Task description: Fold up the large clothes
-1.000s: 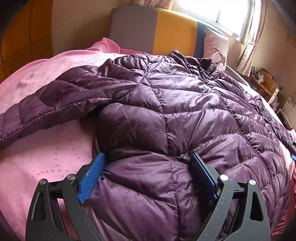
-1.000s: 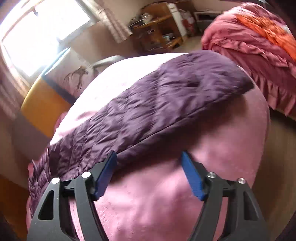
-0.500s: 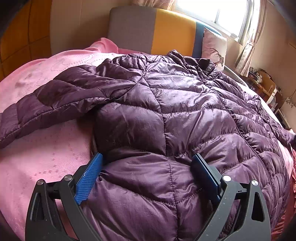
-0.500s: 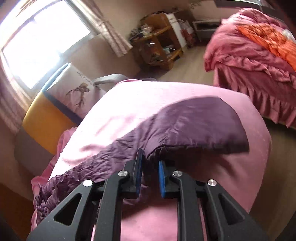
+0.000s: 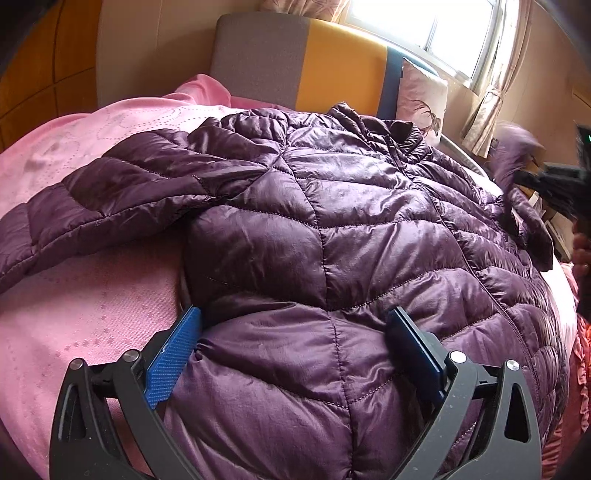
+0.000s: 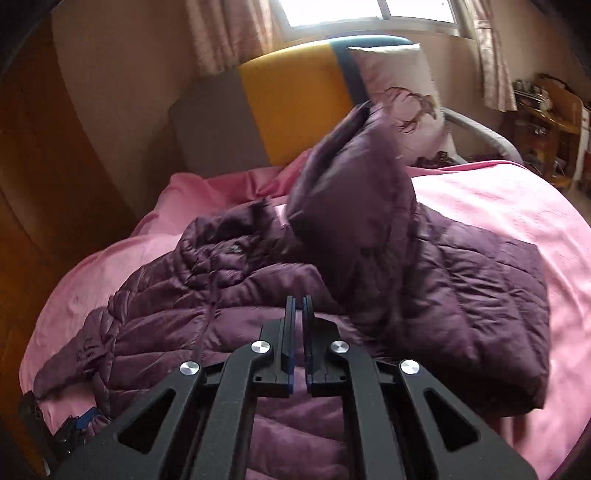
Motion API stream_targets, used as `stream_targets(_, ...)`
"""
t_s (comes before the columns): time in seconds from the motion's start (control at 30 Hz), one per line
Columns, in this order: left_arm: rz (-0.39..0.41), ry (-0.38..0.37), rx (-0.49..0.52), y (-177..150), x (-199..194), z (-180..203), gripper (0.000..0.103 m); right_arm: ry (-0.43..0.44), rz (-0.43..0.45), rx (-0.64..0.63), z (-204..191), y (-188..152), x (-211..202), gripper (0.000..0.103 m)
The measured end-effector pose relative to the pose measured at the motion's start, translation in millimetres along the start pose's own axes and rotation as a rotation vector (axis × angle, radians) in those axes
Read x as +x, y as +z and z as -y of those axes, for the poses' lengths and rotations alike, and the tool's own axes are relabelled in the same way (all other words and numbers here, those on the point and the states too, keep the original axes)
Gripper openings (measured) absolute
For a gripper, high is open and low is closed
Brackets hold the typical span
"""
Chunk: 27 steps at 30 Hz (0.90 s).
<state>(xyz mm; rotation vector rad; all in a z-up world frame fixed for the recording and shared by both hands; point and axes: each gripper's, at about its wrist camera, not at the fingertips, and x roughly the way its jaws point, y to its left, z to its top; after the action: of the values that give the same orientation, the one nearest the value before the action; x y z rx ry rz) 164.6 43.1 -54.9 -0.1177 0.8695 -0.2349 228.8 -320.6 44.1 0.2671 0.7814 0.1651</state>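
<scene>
A purple quilted puffer jacket [image 5: 351, 229] lies spread face up on a pink bed cover [image 5: 85, 317]. My left gripper [image 5: 295, 343] is open, its blue pads resting on either side of the jacket's hem at the near left corner. My right gripper [image 6: 298, 306] is shut on the jacket's right sleeve [image 6: 354, 192] and holds it lifted above the jacket body [image 6: 207, 321]. That sleeve stands up, blurred with motion. The right gripper also shows in the left wrist view [image 5: 554, 188] at the far right edge. The left sleeve [image 5: 103, 206] lies stretched out to the left.
A grey, yellow and blue headboard [image 5: 306, 66] and a printed pillow [image 5: 421, 96] stand at the bed's far end. A wooden wardrobe [image 6: 40, 184] is on the left, a cluttered wooden shelf [image 6: 546, 122] on the right. The window [image 5: 424, 26] is behind the headboard.
My right gripper has swung the gripped sleeve up off the bed's edge and over toward the jacket body. My left gripper has barely moved.
</scene>
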Motion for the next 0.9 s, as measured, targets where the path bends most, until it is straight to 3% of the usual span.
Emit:
stream_targets(0.17,-0.022,0.055,0.026,4,-3,5,0.096,0.043,-0.066,-0.059,-47,-9,36,0.003)
stream_targets(0.27,-0.032,0.063,0.01,8,-9,3,0.08,0.073,-0.076,-0.051,-54,-12,40,0.006)
stream_targets(0.33,-0.03,0.034,-0.02,13,-16,-2,0.068,0.081,-0.07,-0.039,-50,-18,36,0.031)
stream_targets(0.37,-0.02,0.012,-0.033,16,-21,-4,0.066,0.083,-0.064,-0.03,-46,-22,33,0.038)
stream_targets(0.4,-0.01,-0.01,-0.041,20,-26,-4,0.063,0.084,-0.062,-0.021,-40,-24,29,0.039)
stream_targets(0.57,0.04,-0.15,-0.034,51,-33,15,0.064,0.065,-0.048,0.043,4,-48,-7,0.059)
stream_targets(0.63,0.022,-0.185,-0.019,62,-24,28,0.076,0.047,-0.048,0.066,20,-59,-16,0.067)
stream_targets(0.67,0.01,-0.2,-0.012,69,-18,36,0.076,0.044,-0.05,0.074,27,-64,-21,0.071)
stream_targets(0.9,-0.095,-0.345,0.004,120,48,102,0.076,0.062,-0.081,0.053,46,-101,-19,0.08)
